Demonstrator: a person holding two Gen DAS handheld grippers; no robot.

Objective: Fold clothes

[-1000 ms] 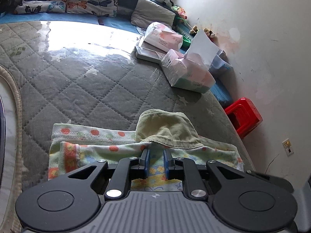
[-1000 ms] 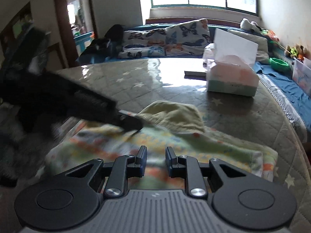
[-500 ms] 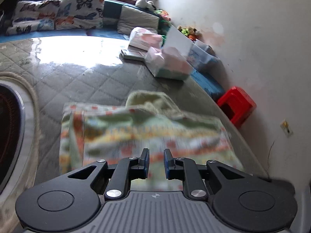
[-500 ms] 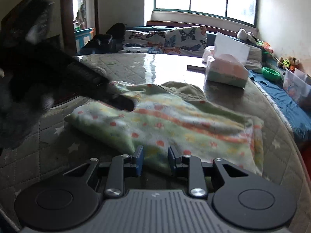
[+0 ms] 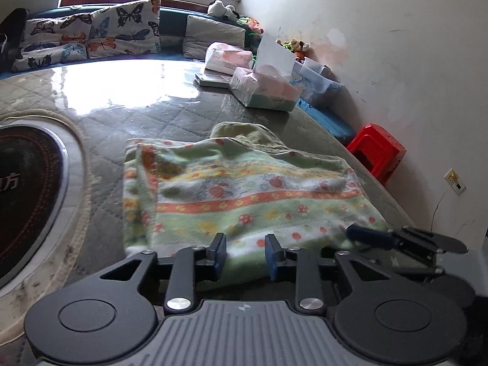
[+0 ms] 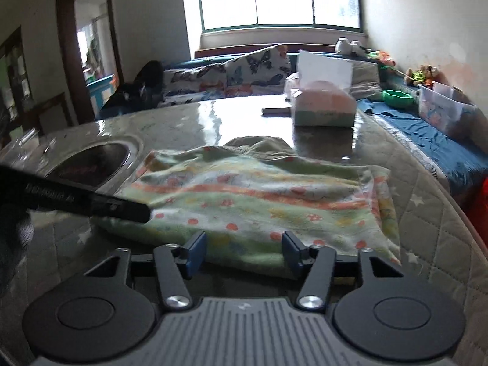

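Observation:
A pale green patterned cloth with orange stripes and red dots (image 5: 244,195) lies folded flat on the quilted table (image 5: 128,122); it also shows in the right wrist view (image 6: 259,201). An olive green cloth (image 5: 247,135) pokes out from under its far edge. My left gripper (image 5: 245,254) is open and empty at the cloth's near edge. My right gripper (image 6: 244,251) is open wider and empty at the near edge too. The right gripper's fingertips (image 5: 366,236) show at the cloth's right corner in the left view.
A tissue box (image 5: 265,88) and a tissue pack (image 5: 228,58) stand at the table's far right. A round black hob (image 5: 27,192) is set into the table on the left. A red stool (image 5: 378,152) stands by the wall. Butterfly cushions (image 5: 91,33) line the bench behind.
Both grippers carried the cloth's edge back over toward me, then opened and let it go. The cloth now lies folded, and both grippers have drawn back to its near edge.

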